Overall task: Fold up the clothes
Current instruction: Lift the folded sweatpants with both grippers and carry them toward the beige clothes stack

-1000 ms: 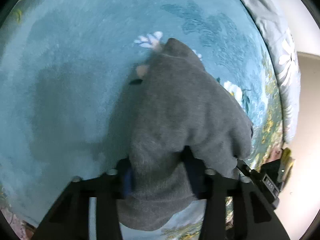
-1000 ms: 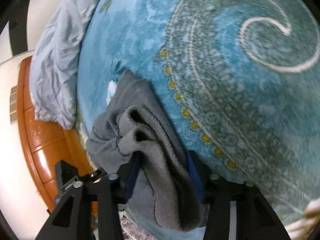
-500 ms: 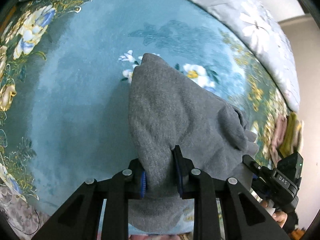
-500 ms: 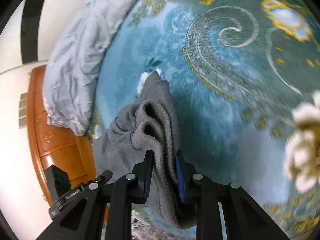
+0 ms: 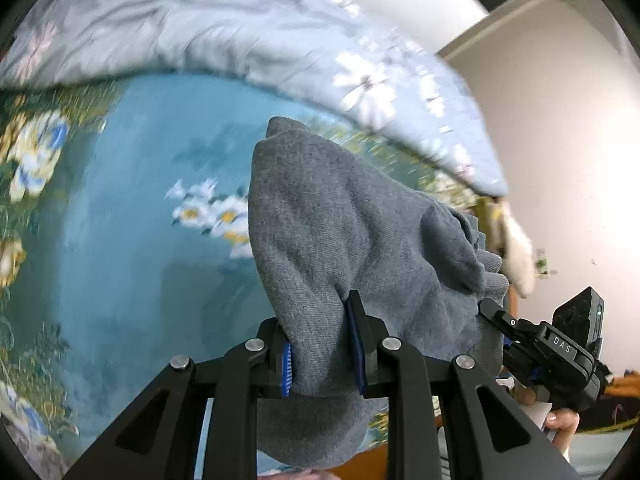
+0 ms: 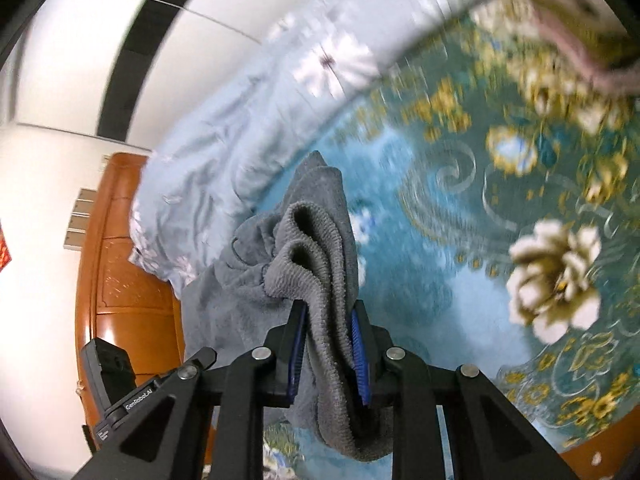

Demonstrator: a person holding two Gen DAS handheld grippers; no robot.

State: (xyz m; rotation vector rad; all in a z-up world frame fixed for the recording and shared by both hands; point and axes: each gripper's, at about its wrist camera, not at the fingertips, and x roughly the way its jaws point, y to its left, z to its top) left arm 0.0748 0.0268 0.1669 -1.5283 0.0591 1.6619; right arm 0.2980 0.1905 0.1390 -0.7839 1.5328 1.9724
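We have the left gripper [image 5: 322,344] clamped tight on a fold of the grey garment [image 5: 352,236], which rises from the jaws toward 12 o'clock and drapes off to 3 o'clock above the teal floral bedspread [image 5: 120,248]. Our right gripper [image 6: 329,344] is likewise closed on the garment's ribbed hem [image 6: 316,248], the cloth bunching up toward 12 o'clock and hanging down at 6, with the pale blue quilt [image 6: 224,148] at 10 o'clock and the wooden headboard [image 6: 124,280] at 9
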